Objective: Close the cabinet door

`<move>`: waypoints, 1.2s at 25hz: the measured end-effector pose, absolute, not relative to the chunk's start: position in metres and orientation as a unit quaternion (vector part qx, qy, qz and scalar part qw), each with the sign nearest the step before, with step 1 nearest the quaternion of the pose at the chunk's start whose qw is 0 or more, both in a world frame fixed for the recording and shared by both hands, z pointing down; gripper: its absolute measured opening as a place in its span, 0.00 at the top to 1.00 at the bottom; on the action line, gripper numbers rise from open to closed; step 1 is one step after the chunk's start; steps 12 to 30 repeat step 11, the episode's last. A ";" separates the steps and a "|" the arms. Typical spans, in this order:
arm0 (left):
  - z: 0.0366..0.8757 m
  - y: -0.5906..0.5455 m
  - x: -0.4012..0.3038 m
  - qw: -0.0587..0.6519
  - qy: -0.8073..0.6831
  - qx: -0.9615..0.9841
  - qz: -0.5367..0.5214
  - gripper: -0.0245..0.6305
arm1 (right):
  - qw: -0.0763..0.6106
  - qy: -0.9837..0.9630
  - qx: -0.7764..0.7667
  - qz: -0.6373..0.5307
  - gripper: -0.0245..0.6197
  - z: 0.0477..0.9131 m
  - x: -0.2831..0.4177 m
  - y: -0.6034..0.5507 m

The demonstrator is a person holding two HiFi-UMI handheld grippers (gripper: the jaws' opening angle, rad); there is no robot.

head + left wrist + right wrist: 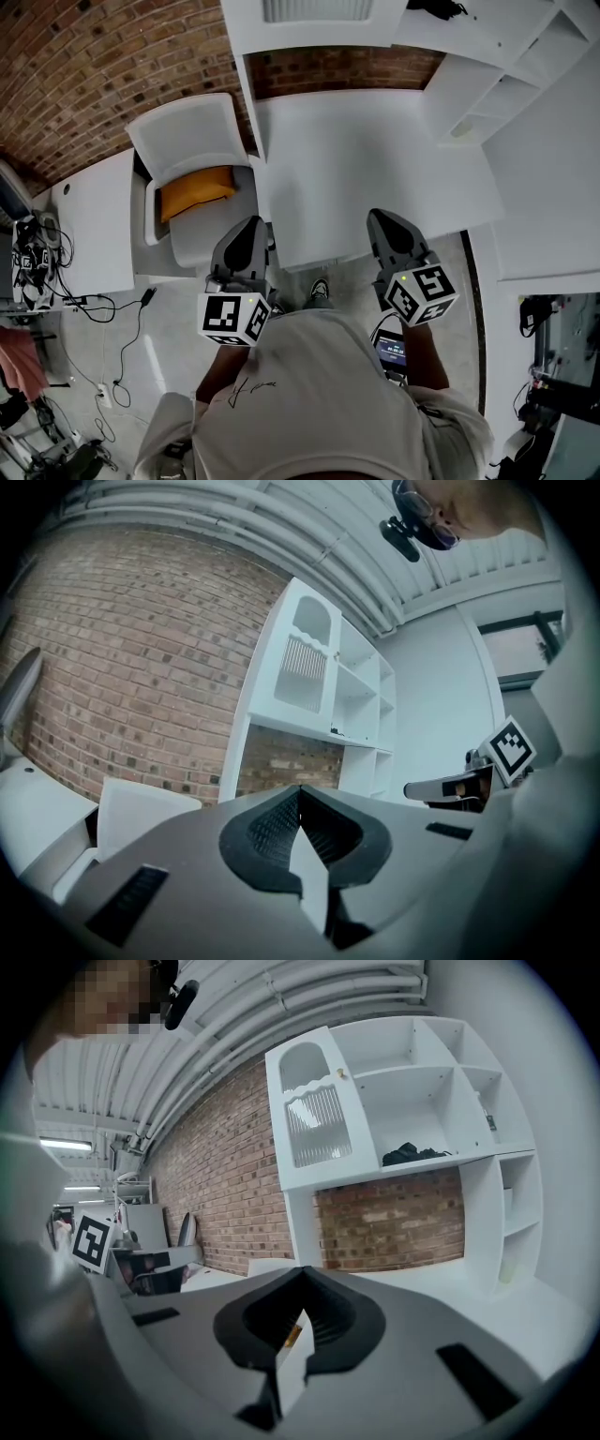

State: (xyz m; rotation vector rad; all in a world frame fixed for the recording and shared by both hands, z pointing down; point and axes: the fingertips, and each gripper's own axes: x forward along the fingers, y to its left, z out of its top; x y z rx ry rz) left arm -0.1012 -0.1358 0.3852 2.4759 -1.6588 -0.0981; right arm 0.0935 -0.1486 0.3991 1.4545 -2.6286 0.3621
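The white cabinet (403,1101) stands on the back of a white table (366,169) against a brick wall. Its door (314,1119), with an arched top, a slatted panel and a small knob, covers the left compartment and looks flush with the front; the door (305,658) also shows in the left gripper view. My left gripper (251,223) and right gripper (382,217) hover side by side at the table's near edge, well short of the cabinet. Both are shut with nothing between the jaws, as the left gripper (300,787) and right gripper (302,1269) show in their own views.
A white chair with an orange cushion (195,192) stands left of the table, beside a low white side table (94,225). Cables (112,319) trail over the floor at the left. A dark item (412,1154) lies on an open shelf. More white shelving (525,56) runs along the right.
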 end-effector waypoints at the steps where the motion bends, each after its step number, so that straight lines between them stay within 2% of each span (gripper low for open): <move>1: 0.385 -0.136 -0.104 0.080 -0.557 0.826 -0.034 0.94 | 0.056 -0.870 0.476 0.119 0.93 0.399 0.090 -0.148; 30: 0.385 -0.135 -0.105 0.079 -0.560 0.824 -0.037 0.94 | 0.058 -0.877 0.463 0.113 0.93 0.396 0.087 -0.147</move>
